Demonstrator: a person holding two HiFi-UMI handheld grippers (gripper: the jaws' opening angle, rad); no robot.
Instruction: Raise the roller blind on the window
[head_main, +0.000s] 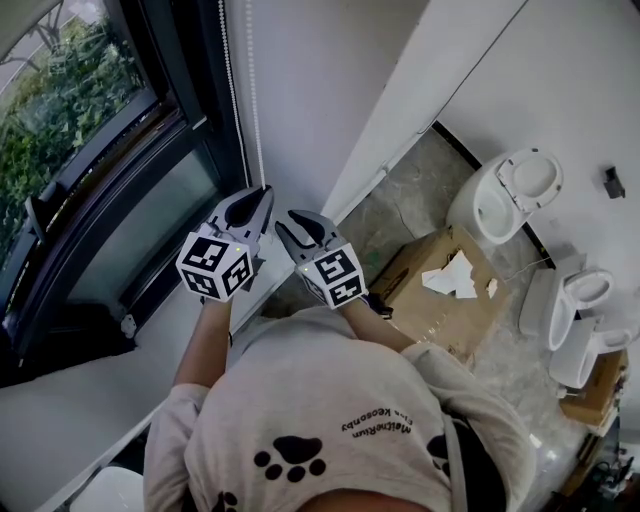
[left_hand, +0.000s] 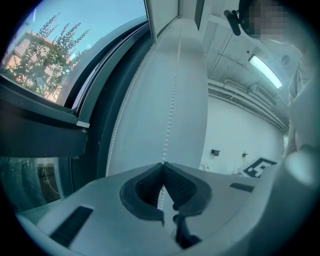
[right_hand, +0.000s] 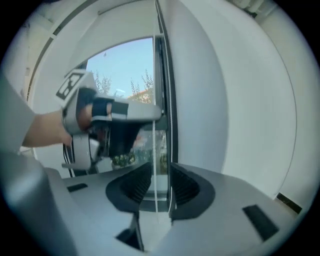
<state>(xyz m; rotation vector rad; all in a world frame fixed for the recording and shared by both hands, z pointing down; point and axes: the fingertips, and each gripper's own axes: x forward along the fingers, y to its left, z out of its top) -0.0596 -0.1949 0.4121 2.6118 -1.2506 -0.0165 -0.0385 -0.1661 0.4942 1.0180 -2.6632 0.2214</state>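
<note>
1. At the window (head_main: 90, 150), the person stands with both grippers raised side by side to the roller blind's bead chain (head_main: 252, 80). The chain hangs in two strands down the white wall (head_main: 300, 90), just beside the dark window frame (head_main: 215, 110). All the glass in view is uncovered. I cannot make out the blind's fabric with any certainty.
2. Judging by this, the step in hand is the hand-over-hand haul on the chain, with one gripper anchoring while the other is free to take a fresh hold.
3. The left gripper (left_hand: 163, 165) is pressed together, pinching a strand of the bead chain (left_hand: 172, 100). The beads run straight down the wall and vanish between its ribbed pads.
4. The right gripper (right_hand: 160, 167) is spread. A thin pale strand of the chain (right_hand: 156, 190) runs down through the gap between its pads, and neither pad seems to press on it. It holds nothing.
5. The next move probably calls for the right gripper to close on the strand already between its pads. It would then draw down while the left lets go. It must pull whichever strand raises the blind and keep the beads centred so they don't slip out.
</note>
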